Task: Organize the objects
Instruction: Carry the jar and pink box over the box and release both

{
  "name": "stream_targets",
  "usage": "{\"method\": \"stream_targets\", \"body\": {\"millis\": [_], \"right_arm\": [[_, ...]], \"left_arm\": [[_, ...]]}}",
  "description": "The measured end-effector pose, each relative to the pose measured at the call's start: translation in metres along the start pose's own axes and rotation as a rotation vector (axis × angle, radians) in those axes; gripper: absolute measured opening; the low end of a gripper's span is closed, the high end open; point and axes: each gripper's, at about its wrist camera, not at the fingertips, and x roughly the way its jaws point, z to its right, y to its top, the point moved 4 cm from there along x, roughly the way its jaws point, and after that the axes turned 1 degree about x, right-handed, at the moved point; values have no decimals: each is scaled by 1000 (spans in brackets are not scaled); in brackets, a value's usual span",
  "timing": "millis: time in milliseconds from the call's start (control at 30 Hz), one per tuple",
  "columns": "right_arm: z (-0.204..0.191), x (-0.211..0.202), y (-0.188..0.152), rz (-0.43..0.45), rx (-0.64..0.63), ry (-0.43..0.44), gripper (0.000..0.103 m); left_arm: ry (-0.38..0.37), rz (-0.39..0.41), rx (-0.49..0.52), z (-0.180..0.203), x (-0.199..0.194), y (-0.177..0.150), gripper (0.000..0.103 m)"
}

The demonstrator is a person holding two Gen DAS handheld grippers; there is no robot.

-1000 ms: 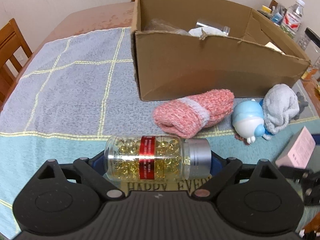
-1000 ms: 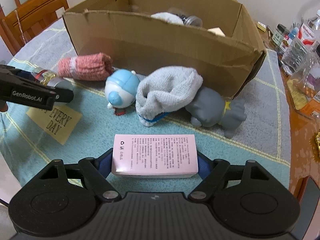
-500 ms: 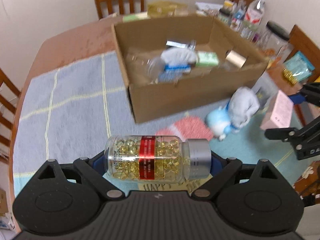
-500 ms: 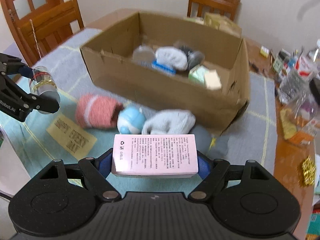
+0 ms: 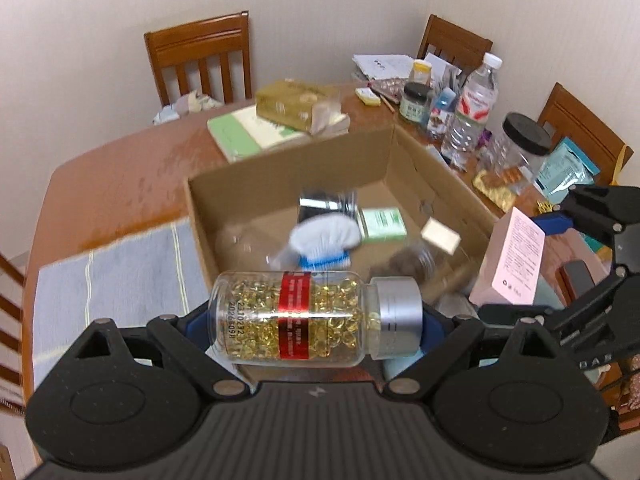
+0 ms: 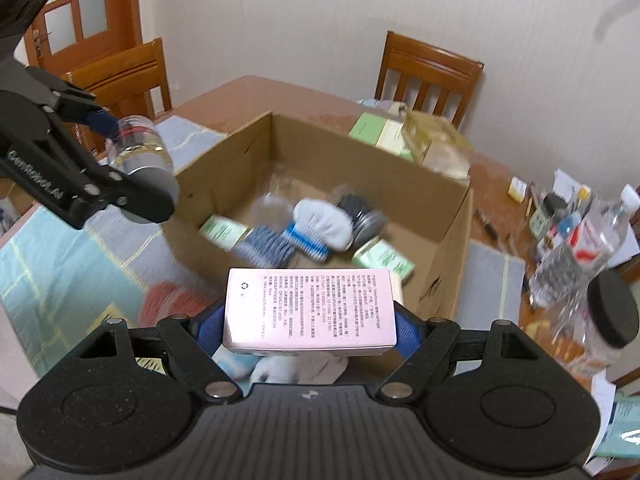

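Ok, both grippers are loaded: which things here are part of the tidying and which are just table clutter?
In the job:
- capsule bottle, clamped in the left gripper
- pink box, clamped in the right gripper
- cardboard box, already holding some items
- pink sock on the cloth outside it

Just lying about:
- water bottle
- black-lidded jar
- green book

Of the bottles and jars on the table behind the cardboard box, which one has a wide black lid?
The big clear jar at the right end of the row. Its wide black lid sets it apart: the tall water bottle beside it has a small white cap.
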Motion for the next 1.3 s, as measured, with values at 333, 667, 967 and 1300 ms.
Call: {"method": "stream_targets", "body": {"millis": [333,667,967,1300], "right_arm": [[40,34,41,14,43,-32,84],[63,53,56,46,113,-81,103],[72,52,40,-2,136,-127,103],[66,49,32,-29,144,-127,103]], "left_arm": [[5,-2,16,-14,52,53,94],[18,-25,19,-27,105,80,94],[51,-85,-27,-38,147,81,95],[59,-56,1,-33,120,82,96]]}}
